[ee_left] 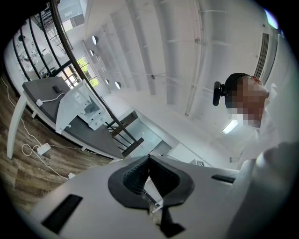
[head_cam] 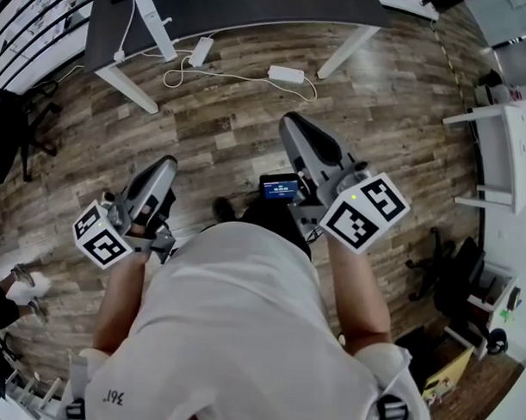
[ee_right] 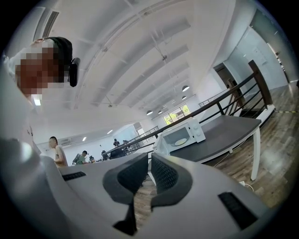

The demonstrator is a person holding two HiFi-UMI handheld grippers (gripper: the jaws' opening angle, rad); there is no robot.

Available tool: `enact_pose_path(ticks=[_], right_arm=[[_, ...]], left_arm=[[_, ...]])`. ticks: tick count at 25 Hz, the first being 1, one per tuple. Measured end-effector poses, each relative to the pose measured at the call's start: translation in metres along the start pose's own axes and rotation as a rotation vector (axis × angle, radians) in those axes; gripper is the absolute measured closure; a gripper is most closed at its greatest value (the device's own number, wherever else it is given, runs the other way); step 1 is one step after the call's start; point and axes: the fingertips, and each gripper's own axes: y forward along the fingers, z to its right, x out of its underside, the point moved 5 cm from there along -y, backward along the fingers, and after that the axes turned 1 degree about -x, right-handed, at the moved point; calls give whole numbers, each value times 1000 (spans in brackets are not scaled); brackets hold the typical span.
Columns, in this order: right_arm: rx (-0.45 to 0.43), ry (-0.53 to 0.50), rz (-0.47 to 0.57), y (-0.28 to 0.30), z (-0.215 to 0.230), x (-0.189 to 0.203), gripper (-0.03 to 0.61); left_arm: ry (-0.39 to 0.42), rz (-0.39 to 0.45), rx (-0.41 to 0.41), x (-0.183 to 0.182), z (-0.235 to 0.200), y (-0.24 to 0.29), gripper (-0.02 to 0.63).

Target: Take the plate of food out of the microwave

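Left gripper (ee_left: 149, 158): my jaws closed, tips meeting, nothing between. Right gripper (ee_right: 149, 158): my jaws together, thin slit only, empty. Microwave (ee_right: 187, 134) at 1 o'clock in right gripper view, on dark table (ee_right: 224, 133), well apart from both grippers. Plate (ee_right: 180, 141) shows in its front. Railing (ee_right: 233, 95) behind table. Head view: cables (head_cam: 220, 74) on wood floor (head_cam: 231, 135) at 12 o'clock, shelf unit (head_cam: 506, 153) at 3 o'clock, open floor ahead of me.
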Motion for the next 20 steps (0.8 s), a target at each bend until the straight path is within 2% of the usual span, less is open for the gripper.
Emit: enact_pose_path(ticks=[5,12,20], right_arm=[[14,15,-19,8,18,-2,577],[-25,38,-47,32,65,-13,577],[-61,55,-75,65,150,-57,577]], left_arm=[[9,0,-12,-5,-8,12,607],[34,12,-64,-11,-25,49,607],[24,18,-93,-24,-53,140,607]])
